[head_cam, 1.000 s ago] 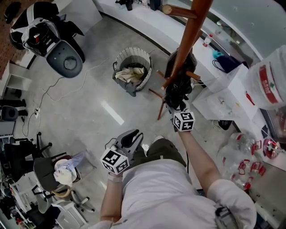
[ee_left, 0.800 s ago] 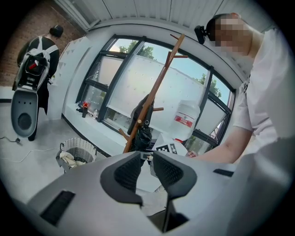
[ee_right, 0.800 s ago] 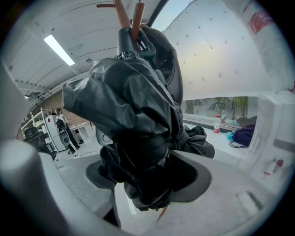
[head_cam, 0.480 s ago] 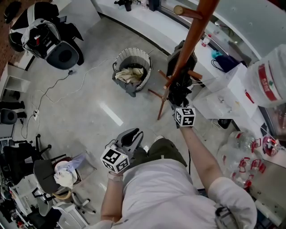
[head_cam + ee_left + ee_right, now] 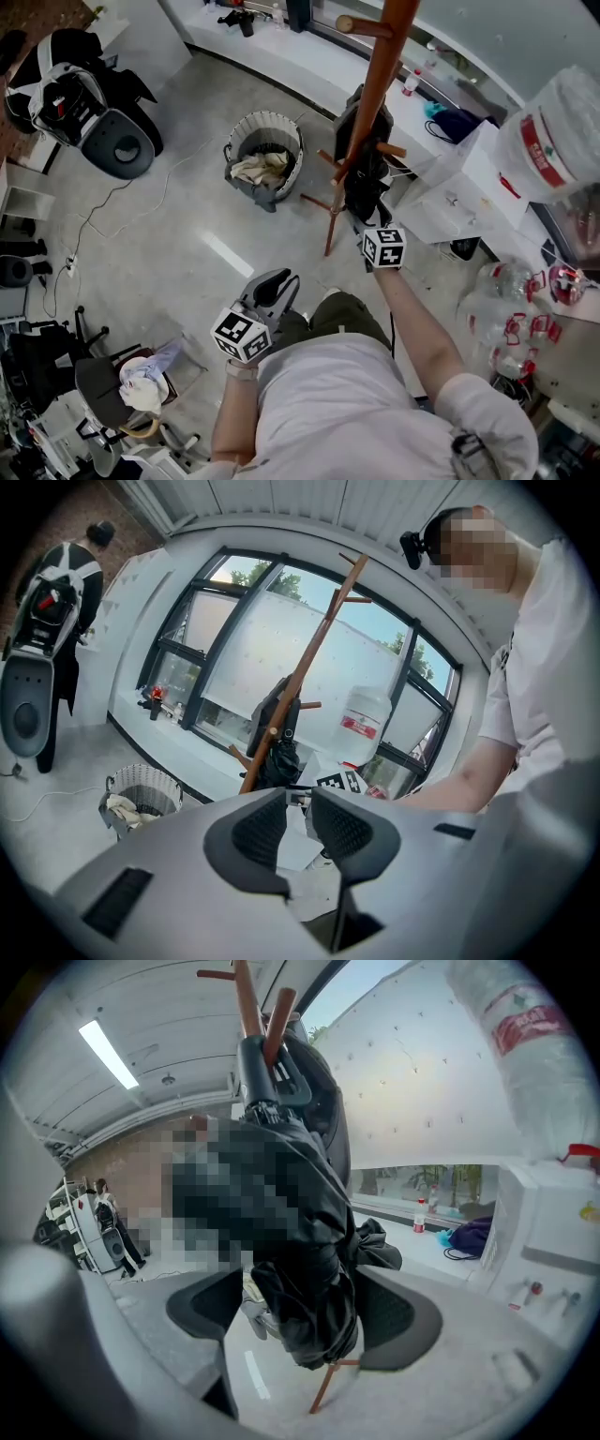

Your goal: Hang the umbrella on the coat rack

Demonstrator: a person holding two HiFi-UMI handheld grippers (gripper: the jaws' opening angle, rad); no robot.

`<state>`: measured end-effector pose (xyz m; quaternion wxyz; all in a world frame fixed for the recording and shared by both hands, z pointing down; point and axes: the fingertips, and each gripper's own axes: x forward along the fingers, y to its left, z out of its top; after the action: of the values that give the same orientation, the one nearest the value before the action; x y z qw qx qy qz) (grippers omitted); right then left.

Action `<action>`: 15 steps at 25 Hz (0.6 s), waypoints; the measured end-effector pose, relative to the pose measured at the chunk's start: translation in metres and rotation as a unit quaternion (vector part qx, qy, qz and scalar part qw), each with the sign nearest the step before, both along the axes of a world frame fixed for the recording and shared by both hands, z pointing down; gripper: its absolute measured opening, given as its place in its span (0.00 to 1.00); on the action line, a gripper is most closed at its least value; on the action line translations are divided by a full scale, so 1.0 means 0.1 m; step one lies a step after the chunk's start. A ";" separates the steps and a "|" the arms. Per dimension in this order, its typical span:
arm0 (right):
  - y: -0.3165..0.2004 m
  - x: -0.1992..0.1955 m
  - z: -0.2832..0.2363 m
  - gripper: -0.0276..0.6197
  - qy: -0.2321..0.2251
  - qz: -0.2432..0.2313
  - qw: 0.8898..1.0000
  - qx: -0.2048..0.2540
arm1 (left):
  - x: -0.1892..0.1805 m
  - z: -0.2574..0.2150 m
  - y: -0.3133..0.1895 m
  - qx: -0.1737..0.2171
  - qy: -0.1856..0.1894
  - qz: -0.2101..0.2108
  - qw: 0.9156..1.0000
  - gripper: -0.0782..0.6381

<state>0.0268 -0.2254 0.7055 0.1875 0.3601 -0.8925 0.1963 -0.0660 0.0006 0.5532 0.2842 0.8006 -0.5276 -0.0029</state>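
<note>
Right, the black folded fabric umbrella [image 5: 300, 1241] hung from a peg on the brown wooden coat rack [image 5: 375, 84], close against its pole. Our right gripper [image 5: 302, 1305] had just been opening. We saw its jaws spread wide either side of the bundle, not clamping it. Our left gripper [image 5: 298, 817] sat low near our waist, jaws nearly together, empty.

Grey mesh basket [image 5: 266, 117] w/ crumpled cloth [image 5: 258, 170] on floor, black & white machine [image 5: 70, 94] top left, office chair [image 5: 97, 373] bottom left, big water jug [image 5: 551, 131] right, small bottle [image 5: 410, 82] on sill.
</note>
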 end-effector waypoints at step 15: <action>0.55 0.35 -0.90 0.55 -0.075 0.027 0.997 0.021 | 0.01 -0.23 -0.22 0.028 0.001 0.081 0.996 0.20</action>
<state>0.0620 -0.1699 0.6152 0.1072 0.3725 -0.8977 0.2094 -0.0653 -0.0215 0.5303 0.2612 0.8483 -0.4607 0.0042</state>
